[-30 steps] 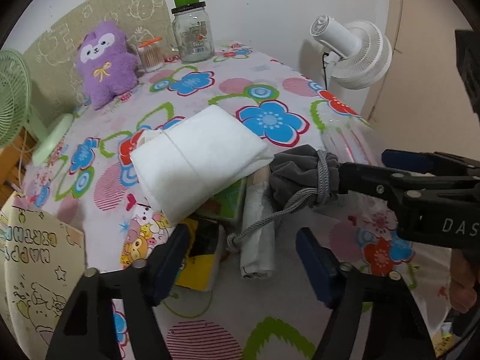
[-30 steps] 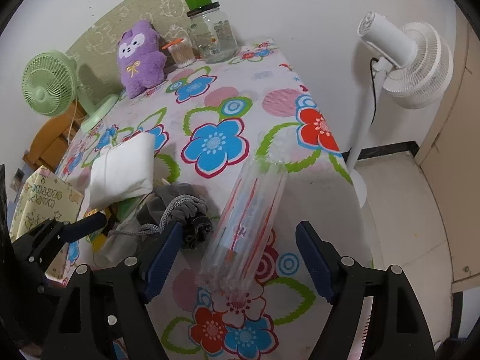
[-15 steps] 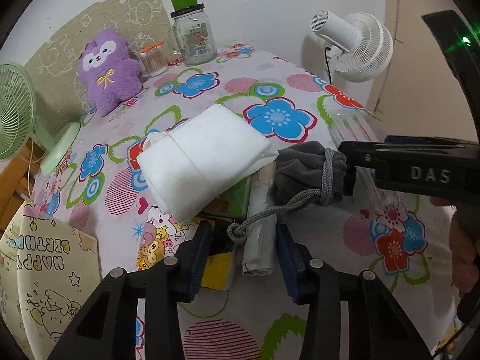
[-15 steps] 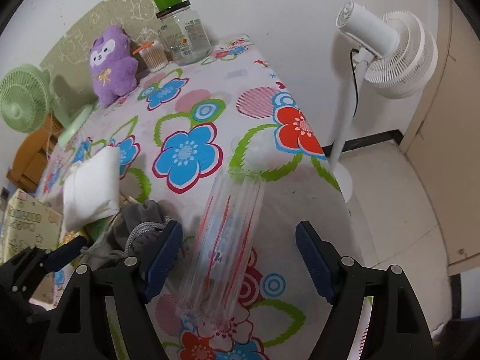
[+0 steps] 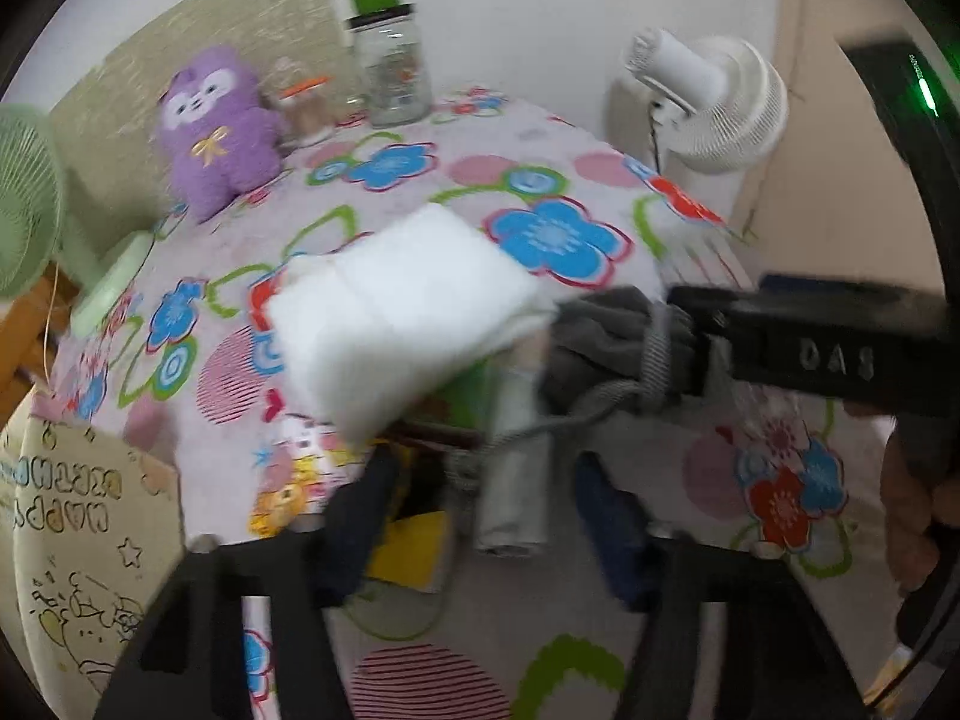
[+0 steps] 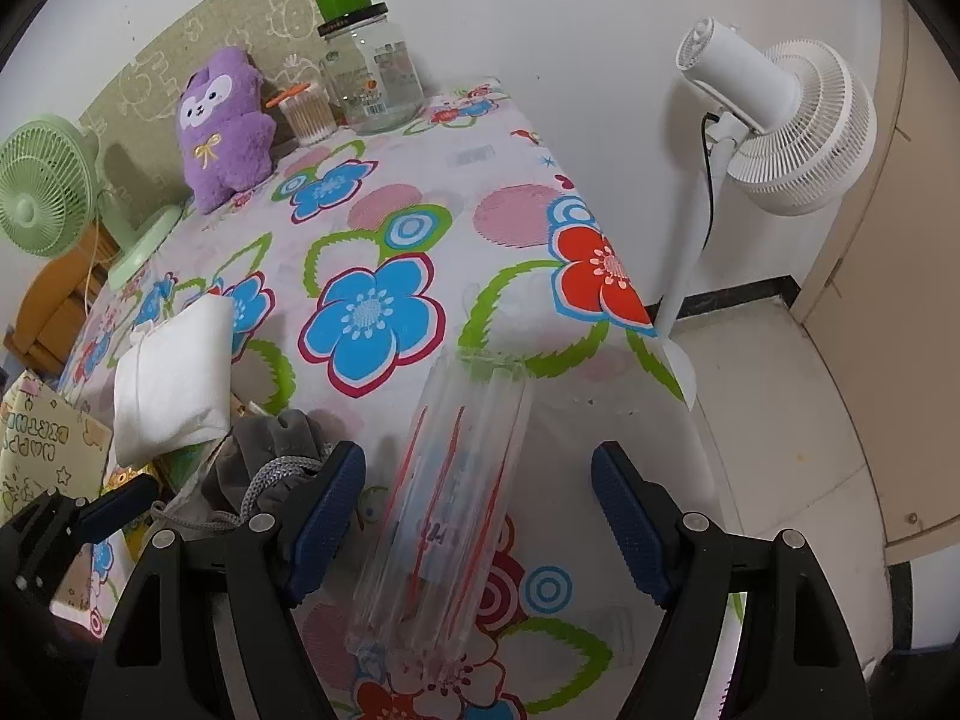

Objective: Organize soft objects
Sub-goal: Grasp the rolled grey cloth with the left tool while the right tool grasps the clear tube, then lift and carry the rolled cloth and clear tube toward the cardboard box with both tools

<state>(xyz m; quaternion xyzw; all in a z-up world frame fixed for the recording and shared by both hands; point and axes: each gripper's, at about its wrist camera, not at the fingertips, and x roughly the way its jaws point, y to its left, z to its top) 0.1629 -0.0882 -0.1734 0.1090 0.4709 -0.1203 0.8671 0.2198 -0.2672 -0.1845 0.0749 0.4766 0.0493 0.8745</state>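
Grey cord (image 5: 600, 399) lies ungripped between the left claw's (image 5: 486, 522) just-narrowing jaws; the right claw (image 6: 480, 510), at 3 o'clock, gapes empty; pinching comes next.

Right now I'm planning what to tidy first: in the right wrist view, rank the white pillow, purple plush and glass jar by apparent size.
1. white pillow
2. purple plush
3. glass jar
The pillow lies nearer the camera, so true sizes stay unsure.
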